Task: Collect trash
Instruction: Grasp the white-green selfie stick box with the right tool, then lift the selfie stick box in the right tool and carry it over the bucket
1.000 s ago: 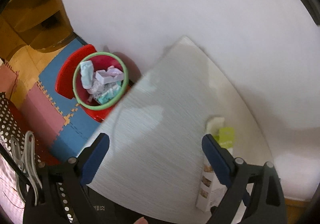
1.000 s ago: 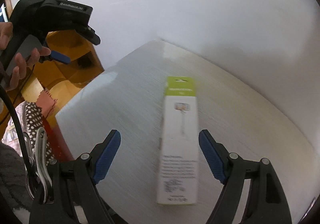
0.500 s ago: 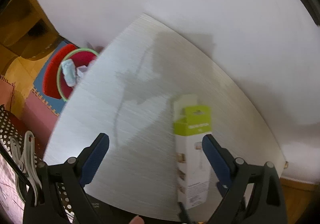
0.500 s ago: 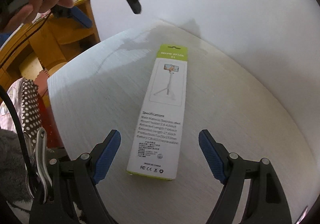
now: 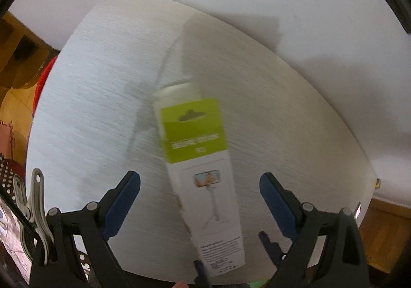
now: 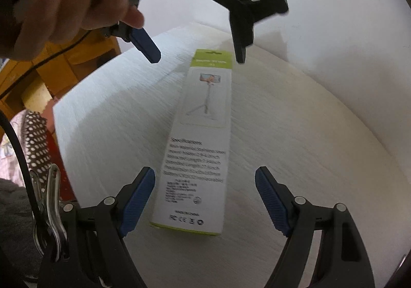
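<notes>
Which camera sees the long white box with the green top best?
The right wrist view: the box lies whole on the table, its print partly readable. The left wrist view shows it blurrier, its near end partly hidden behind a gripper fingertip.

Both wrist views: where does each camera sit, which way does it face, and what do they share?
Left wrist: on the left tongs, looking steeply down at the green-topped white selfie-stick box on the pale wood-grain table; both blue-padded fingers show, open.
Right wrist: on the right tongs, tilted down along the box's printed end; its open fingers show, and a hand holding the left tongs above the box's far end.
Shared: the box, the table, the white wall.
</notes>
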### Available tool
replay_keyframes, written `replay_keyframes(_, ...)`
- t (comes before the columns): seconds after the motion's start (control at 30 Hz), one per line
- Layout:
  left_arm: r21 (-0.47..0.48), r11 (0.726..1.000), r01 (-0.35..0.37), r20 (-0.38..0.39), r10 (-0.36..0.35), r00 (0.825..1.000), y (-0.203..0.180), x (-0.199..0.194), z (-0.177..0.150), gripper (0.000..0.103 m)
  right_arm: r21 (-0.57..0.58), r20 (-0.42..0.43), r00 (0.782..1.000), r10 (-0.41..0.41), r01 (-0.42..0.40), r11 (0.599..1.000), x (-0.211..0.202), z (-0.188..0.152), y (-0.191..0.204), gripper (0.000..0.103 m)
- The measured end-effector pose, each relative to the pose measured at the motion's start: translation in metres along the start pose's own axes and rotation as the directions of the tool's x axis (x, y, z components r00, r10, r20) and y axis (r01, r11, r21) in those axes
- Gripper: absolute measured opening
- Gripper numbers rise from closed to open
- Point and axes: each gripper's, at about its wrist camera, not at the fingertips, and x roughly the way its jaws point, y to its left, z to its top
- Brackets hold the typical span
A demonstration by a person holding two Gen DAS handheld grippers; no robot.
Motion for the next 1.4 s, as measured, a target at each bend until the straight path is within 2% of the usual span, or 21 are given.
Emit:
replay_keyframes(0.2, 0.051, 0.999, -0.007, -0.036, 0.008, 0.999, -0.019, 0.020, 0.005, 0.096, -0.027, 0.007, 1.000, -0.020, 0.020, 0.999, 0.000, -0.007, 0.004, 0.082)
replay_keyframes(0.27, 0.040, 0.999, -0.004, -0.068, 0.006, 0.998, -0.018, 0.028, 0.007, 0.090, -0.032, 0.009, 1.000, -0.017, 0.018, 0.999, 0.003, -0.007, 0.006, 0.082)
replay_keyframes(0.3, 0.026, 1.000, -0.001, -0.091, 0.003, 0.996, -0.017, 0.033, 0.010, 0.081, -0.032, 0.007, 1.000, -0.013, 0.013, 0.999, 0.004, -0.008, 0.007, 0.082)
replay_keyframes(0.37, -0.001, 1.000, 0.016, -0.121, -0.016, 0.993, -0.013, 0.040, 0.012, 0.075, -0.023, 0.010, 1.000, -0.010, 0.010, 1.000, 0.006, -0.008, 0.007, 0.082)
replay_keyframes(0.4, -0.006, 1.000, 0.014, -0.133, -0.014, 0.991, -0.011, 0.043, 0.011, 0.066, -0.016, 0.010, 1.000, -0.009, 0.009, 1.000, 0.007, -0.008, 0.007, 0.082)
replay_keyframes(0.43, -0.001, 1.000, 0.005, -0.134, -0.005, 0.991, -0.009, 0.044, 0.010, 0.062, -0.006, 0.007, 1.000, -0.006, 0.006, 1.000, 0.008, -0.008, 0.005, 0.080)
replay_keyframes(0.5, -0.007, 1.000, 0.018, -0.124, -0.019, 0.992, -0.005, 0.042, 0.010, 0.060, 0.019, -0.001, 1.000, 0.008, -0.008, 1.000, 0.009, -0.009, 0.002, 0.072)
replay_keyframes(0.53, -0.027, 0.999, 0.029, -0.127, -0.032, 0.991, -0.001, 0.042, 0.010, 0.058, 0.029, -0.003, 1.000, 0.016, -0.016, 0.999, 0.008, -0.010, 0.000, 0.065)
replay_keyframes(0.57, -0.047, 0.998, 0.044, -0.128, -0.049, 0.991, 0.004, 0.040, 0.011, 0.058, 0.037, -0.003, 0.999, 0.039, -0.039, 0.999, 0.008, -0.011, -0.001, 0.059)
replay_keyframes(0.73, -0.102, 0.990, 0.096, -0.124, -0.108, 0.986, 0.024, 0.029, 0.014, 0.056, 0.024, 0.042, 0.998, 0.035, -0.036, 0.999, -0.003, -0.011, 0.001, 0.057)
replay_keyframes(0.97, -0.083, 0.985, 0.153, -0.127, -0.162, 0.979, 0.035, 0.015, 0.021, 0.057, -0.051, 0.097, 0.995, 0.019, -0.014, 0.999, -0.014, -0.007, 0.009, 0.057)
replay_keyframes(1.1, -0.106, 0.978, 0.180, -0.103, -0.191, 0.976, 0.046, 0.004, 0.025, 0.057, -0.119, 0.121, 0.993, -0.007, 0.022, 0.993, -0.019, -0.005, 0.019, 0.057)
replay_keyframes(1.2, -0.130, 0.975, 0.178, -0.072, -0.189, 0.979, 0.072, -0.011, 0.013, 0.057, -0.167, 0.136, 0.991, -0.019, 0.042, 0.985, -0.018, -0.001, 0.028, 0.057)
replay_keyframes(1.4, -0.226, 0.954, 0.196, -0.022, -0.207, 0.978, 0.107, -0.026, 0.016, 0.057, -0.245, 0.150, 0.989, 0.010, 0.028, 0.969, -0.015, 0.016, 0.044, 0.057)
